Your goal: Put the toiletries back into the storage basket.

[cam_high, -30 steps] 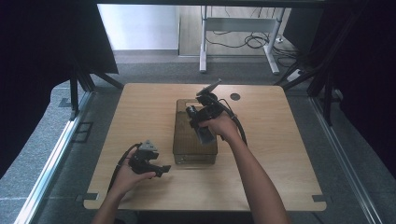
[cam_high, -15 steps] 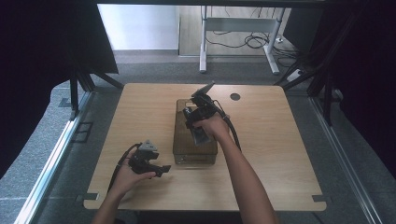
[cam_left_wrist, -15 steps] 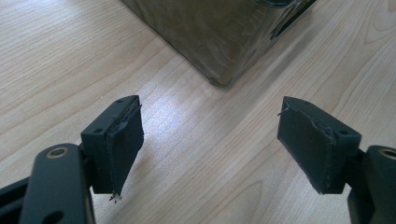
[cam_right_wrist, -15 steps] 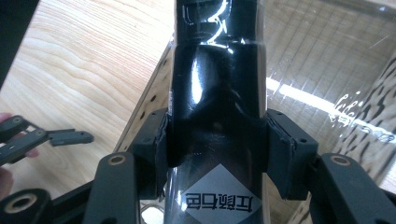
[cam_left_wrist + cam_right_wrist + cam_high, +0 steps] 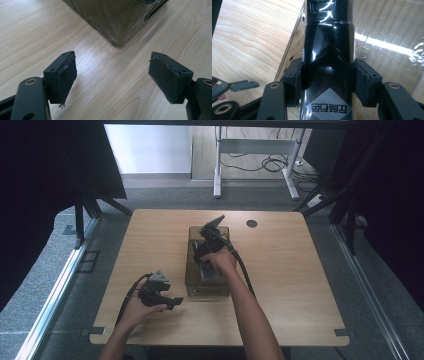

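A clear brown-tinted box (image 5: 192, 285) stands in the middle of the wooden table (image 5: 300, 270). My right gripper (image 5: 206, 254) reaches down into it, shut on a glossy black bottle (image 5: 328, 57) that carries a grey diamond label (image 5: 328, 106). The jaws clamp the bottle from both sides, and the box's rim (image 5: 293, 42) runs along its left. My left gripper (image 5: 173, 301) rests low over the table by the box's near left corner, open with nothing between its fingers. In the left gripper view that corner of the box (image 5: 117, 22) lies just ahead of the left gripper (image 5: 112, 75).
A round dark hole (image 5: 251, 223) sits in the tabletop at the back right. Bare wood lies left and right of the box. A metal desk frame (image 5: 250, 150) and cables stand on the floor beyond the table.
My right gripper has moved a little toward the person and lower into the box with the bottle. The left gripper has stayed in place.
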`<state>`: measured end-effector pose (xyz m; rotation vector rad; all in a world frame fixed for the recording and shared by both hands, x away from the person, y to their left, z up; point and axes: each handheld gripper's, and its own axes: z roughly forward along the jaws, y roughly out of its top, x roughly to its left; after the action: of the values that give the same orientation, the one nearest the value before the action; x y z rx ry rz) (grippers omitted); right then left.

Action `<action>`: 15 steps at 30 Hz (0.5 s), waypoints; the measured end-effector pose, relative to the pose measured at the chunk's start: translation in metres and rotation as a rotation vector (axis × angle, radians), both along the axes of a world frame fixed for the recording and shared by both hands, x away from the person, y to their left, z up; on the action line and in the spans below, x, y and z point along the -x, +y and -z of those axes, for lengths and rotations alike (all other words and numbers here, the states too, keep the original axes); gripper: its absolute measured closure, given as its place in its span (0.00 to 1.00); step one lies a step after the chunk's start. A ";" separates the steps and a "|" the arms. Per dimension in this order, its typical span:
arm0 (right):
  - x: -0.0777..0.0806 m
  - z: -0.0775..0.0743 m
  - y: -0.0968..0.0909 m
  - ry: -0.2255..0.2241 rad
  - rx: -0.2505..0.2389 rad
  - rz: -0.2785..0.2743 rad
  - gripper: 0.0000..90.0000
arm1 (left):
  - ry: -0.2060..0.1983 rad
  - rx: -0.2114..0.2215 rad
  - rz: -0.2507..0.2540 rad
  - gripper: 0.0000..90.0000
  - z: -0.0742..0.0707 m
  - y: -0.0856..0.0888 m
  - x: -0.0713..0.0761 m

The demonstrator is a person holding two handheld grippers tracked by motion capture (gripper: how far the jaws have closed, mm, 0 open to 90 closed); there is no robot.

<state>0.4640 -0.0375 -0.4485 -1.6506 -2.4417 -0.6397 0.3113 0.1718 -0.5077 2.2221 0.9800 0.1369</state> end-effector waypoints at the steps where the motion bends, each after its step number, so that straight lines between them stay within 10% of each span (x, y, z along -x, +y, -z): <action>1: 0.000 0.002 0.001 0.003 -0.001 0.003 0.51 | -0.001 0.000 0.001 0.25 0.000 0.000 0.000; 15: -0.002 0.024 0.008 0.037 -0.003 0.088 0.51 | 0.003 0.009 0.003 0.25 -0.001 -0.001 0.001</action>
<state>0.4656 -0.0296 -0.4723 -1.7616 -2.3525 -0.6172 0.3106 0.1711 -0.5071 2.2168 0.9767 0.1275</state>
